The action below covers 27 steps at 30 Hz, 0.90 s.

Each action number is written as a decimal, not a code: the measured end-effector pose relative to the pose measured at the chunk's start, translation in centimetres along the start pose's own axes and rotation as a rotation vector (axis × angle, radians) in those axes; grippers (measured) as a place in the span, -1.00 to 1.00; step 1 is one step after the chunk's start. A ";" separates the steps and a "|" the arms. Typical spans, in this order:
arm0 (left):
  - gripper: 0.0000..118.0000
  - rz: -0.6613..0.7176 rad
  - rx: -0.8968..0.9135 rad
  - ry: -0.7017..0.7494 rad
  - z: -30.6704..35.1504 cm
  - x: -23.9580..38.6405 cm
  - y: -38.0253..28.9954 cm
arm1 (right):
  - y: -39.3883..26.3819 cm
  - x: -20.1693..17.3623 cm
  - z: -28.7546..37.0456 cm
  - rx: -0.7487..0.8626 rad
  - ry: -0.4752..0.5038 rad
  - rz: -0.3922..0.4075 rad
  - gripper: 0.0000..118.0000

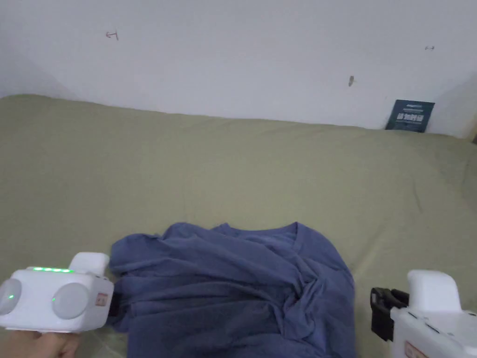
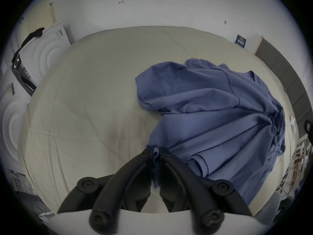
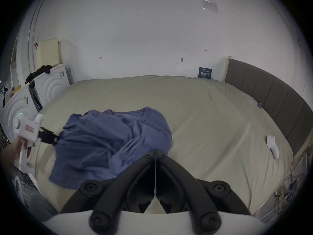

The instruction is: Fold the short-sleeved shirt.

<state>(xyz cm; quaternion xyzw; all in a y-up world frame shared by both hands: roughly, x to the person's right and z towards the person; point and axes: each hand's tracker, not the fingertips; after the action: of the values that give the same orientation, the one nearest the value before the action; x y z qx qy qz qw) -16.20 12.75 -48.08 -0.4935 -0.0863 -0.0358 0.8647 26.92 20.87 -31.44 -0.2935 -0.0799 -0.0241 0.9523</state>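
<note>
The short-sleeved shirt (image 1: 233, 284), blue and heavily rumpled, is lying bunched on the near part of the green bed sheet (image 1: 233, 163), with its V-neck pointing away toward the white wall (image 1: 233, 56). Taking the shirt as the landmark, the left gripper (image 2: 155, 151) is sitting at its left edge, and its jaws are pinching together on a small fold of blue fabric there. The right gripper (image 3: 155, 151) is hovering just off the shirt's right edge; its jaws are meeting tip to tip with nothing between them, so it is carrying no cloth. The shirt's creases are fanning out from a tight knot of wrinkles near its right side, running toward the left gripper's pinch, so the fabric is lying between the two tools with its long run going left to right. In my judgement, the shirt is not yet spread flat and folding proper is not begun; the coming move depends on the right gripper, the nearer tool to that bunched right edge, parting and taking hold there.
</note>
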 end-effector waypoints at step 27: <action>-0.88 0.035 -0.004 -0.057 0.7 -2.0 1.5 | 9.4 2.1 -20.1 -0.357 0.070 0.033 -0.96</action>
<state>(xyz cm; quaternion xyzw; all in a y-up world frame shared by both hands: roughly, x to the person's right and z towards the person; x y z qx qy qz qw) -17.99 14.07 -49.41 -0.4976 -0.1022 -0.0068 0.8613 32.62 17.36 -52.72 -0.4581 -0.0366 -0.0324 0.8876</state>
